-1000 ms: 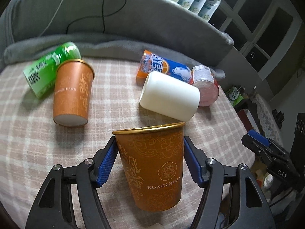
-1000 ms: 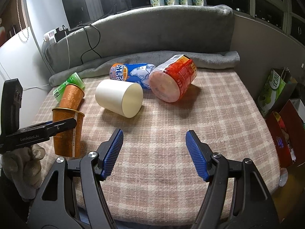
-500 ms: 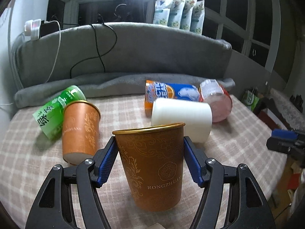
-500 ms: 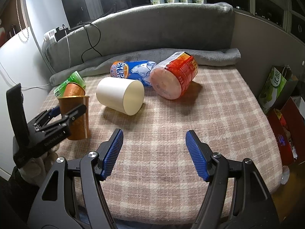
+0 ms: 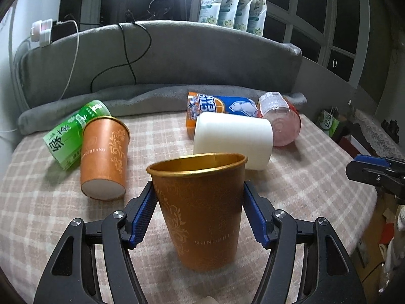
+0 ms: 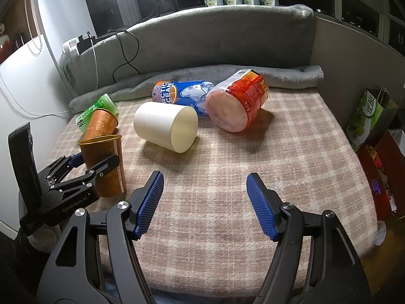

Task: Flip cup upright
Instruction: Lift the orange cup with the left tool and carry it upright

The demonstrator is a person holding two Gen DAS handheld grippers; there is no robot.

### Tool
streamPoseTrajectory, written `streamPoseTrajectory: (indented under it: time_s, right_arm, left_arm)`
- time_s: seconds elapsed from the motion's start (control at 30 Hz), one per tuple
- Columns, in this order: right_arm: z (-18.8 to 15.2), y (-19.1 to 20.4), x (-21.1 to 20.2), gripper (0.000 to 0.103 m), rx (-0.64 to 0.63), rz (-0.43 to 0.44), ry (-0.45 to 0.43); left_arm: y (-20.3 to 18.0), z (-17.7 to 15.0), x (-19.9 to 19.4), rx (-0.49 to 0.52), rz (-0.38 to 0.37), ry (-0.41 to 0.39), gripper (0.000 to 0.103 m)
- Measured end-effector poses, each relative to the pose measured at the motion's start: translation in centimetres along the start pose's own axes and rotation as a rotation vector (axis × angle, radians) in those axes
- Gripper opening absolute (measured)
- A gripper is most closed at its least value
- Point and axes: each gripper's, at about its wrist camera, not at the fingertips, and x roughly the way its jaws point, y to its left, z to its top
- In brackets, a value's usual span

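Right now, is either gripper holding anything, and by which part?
The left gripper holds the upright orange cup by its side wall, one pad on each side, below the gold rim. The right gripper is open and holds nothing.

There were two orange paper cups point(image 5: 202, 207) point(image 5: 103, 159), one white cup point(image 5: 233, 139), two drink cans point(image 5: 73, 131) point(image 5: 222, 106), one noodle tub point(image 6: 238, 103), and four pouches point(image 5: 233, 7).

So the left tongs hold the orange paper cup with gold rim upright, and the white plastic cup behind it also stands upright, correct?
Not quite. The left tongs do hold the orange paper cup with gold rim upright, but the white plastic cup behind it lies on its side, its open mouth facing the right wrist view, which shows this best.
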Motion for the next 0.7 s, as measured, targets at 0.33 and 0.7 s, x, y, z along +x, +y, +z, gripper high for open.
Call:
streamPoseTrajectory:
  time_s: [0.33,0.7]
  right_arm:
    - [0.1,0.5,-0.4,0.071,-0.010,0.004,-0.008]
    - [0.0,1.3,-0.6,0.071,-0.027,0.015,-0.010]
  left_arm:
    - [0.5,-0.7,-0.7,-0.027,-0.013,0.010,0.064]
    - [-0.4,-2.1,-2.2,0.030,-0.003,-0.005,0.064]
